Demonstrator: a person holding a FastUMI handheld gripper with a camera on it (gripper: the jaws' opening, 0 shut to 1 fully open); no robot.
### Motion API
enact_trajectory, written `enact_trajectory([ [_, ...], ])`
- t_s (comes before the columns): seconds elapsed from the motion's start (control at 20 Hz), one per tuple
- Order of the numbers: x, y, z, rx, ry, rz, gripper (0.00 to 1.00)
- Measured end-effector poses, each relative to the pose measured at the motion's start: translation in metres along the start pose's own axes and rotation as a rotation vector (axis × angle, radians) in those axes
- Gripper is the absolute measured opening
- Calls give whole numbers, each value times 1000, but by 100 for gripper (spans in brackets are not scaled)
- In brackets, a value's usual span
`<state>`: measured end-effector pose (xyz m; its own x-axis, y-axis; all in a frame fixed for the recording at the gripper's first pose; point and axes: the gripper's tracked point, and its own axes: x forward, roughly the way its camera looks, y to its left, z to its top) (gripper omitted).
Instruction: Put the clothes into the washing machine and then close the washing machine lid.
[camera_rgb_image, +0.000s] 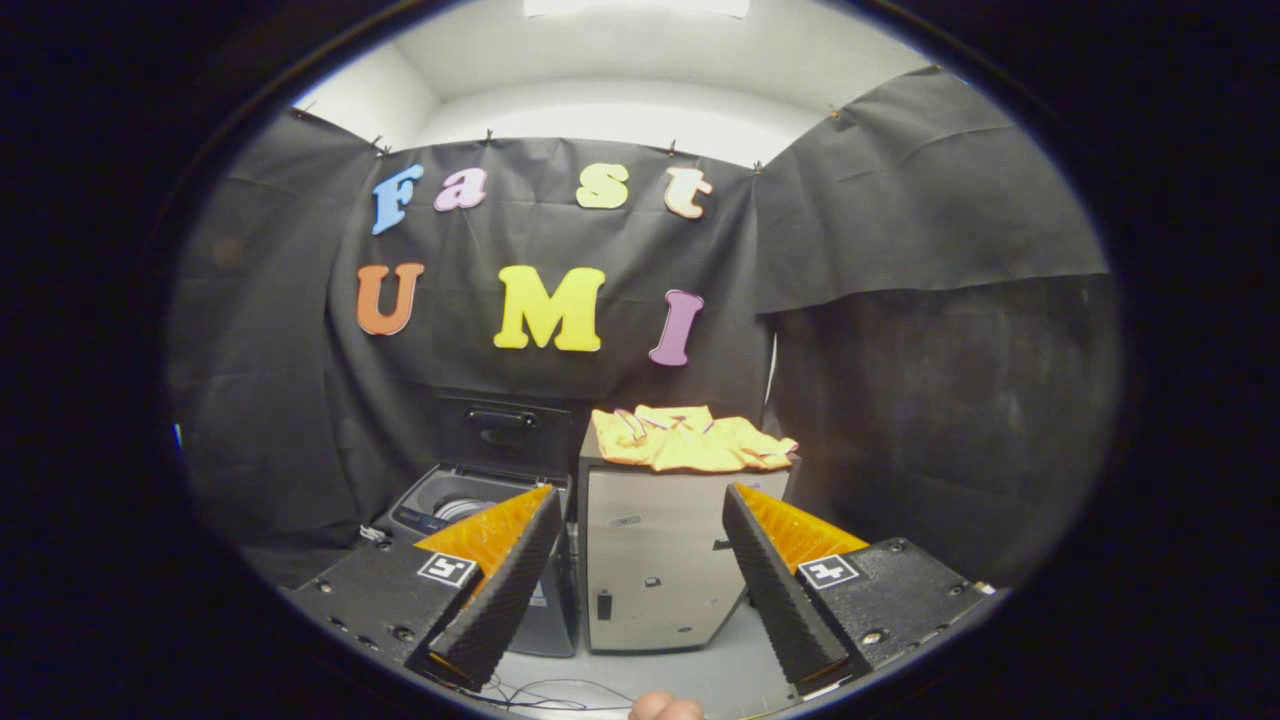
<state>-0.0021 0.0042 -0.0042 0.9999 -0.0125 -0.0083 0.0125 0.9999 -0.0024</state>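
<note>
Readable markings: two square black-and-white coded tags, one on the body behind each of the gripper fingers, lower left and lower right of the frame; they bear block patterns, not words. The pale cabinet at lower centre carries a few small dark stickers on its front, too small to read. The washing machine, left of the cabinet, has a control strip with marks, none legible. The fingers stand wide apart.
</note>
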Motion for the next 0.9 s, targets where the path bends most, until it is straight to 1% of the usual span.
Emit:
enact_trajectory([
  [0.6, 6, 19, -3, 2, 9, 4, 100],
  [0.9, 18, 28, 0, 5, -2, -19, 100],
])
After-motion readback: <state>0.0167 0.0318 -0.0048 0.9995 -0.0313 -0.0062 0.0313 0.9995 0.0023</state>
